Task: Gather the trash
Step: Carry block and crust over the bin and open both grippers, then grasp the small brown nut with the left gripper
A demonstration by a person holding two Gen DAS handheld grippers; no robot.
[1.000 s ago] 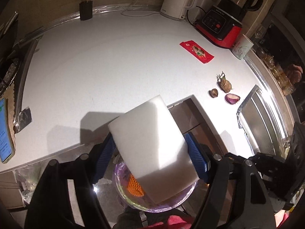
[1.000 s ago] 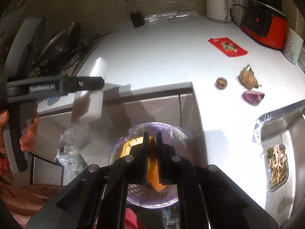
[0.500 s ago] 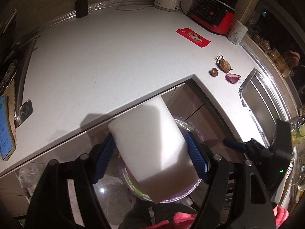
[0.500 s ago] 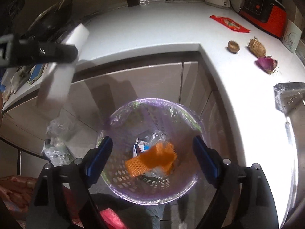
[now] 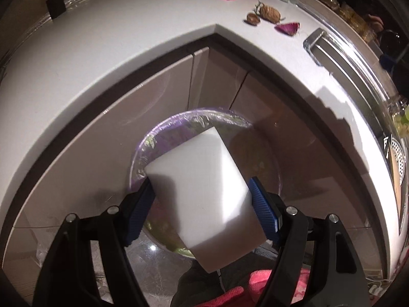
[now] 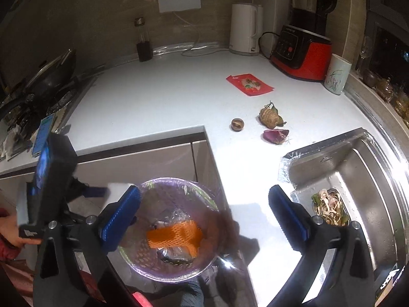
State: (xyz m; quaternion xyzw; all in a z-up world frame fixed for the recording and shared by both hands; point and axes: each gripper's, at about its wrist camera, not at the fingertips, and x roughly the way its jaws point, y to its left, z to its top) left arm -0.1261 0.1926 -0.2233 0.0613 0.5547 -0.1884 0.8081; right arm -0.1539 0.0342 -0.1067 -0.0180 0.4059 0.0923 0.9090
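My left gripper is shut on a white foam block and holds it right above the purple-lined trash bin on the floor by the counter corner. My right gripper is open and empty above the same bin, which holds an orange foam net and plastic wrappers. The block's corner and the left gripper body show at the left of the right wrist view. On the white counter lie a red packet, a chestnut, a husk ball and a purple onion piece.
A white kettle, a red blender and a cup stand at the back. A steel sink with food scraps is on the right. A stove with a pan and a phone are on the left.
My left gripper has carried the white block down over the bin. My right gripper opened, dropped the orange net into the bin, and has tilted up toward the counter.
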